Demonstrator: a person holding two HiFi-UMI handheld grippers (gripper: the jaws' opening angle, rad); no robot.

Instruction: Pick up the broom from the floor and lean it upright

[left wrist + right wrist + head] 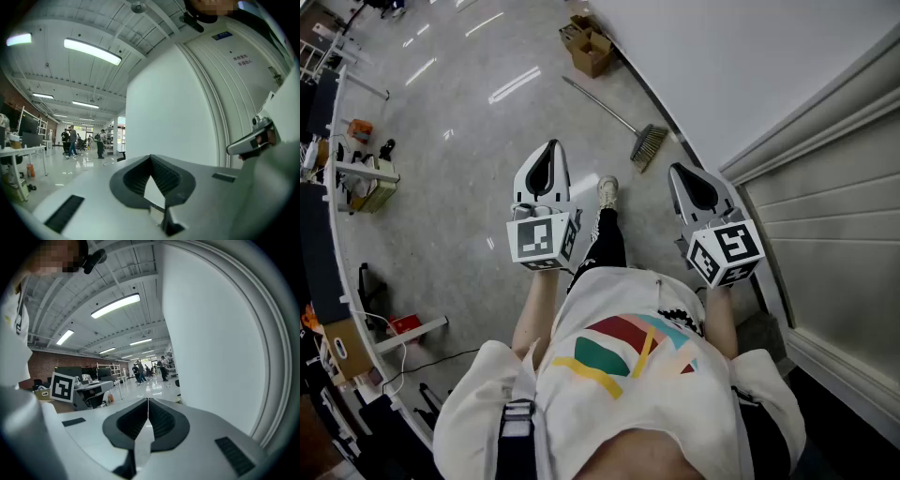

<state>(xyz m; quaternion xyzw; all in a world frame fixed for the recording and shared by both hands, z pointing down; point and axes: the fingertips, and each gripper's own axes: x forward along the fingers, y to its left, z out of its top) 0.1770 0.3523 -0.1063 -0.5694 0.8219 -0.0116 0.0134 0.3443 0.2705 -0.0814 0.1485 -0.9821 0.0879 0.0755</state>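
Observation:
The broom (623, 124) lies flat on the grey floor ahead of me, close to the white wall (750, 56). Its thin handle runs up-left and its bristle head (649, 147) is nearest to me. My left gripper (550, 145) is held level in the air, short of the broom and to its left, jaws shut with nothing between them. My right gripper (678, 168) hovers just right of the bristle head, also shut and empty. In the left gripper view the left gripper (151, 157) faces the wall; in the right gripper view the right gripper (148, 400) does too. Neither shows the broom.
Cardboard boxes (589, 45) sit against the wall beyond the broom's handle end. A ribbed shutter door (834, 234) stands at my right. Desks and gear (366, 178) line the left side. My shoe (607, 190) is between the grippers. People (70, 140) walk far off.

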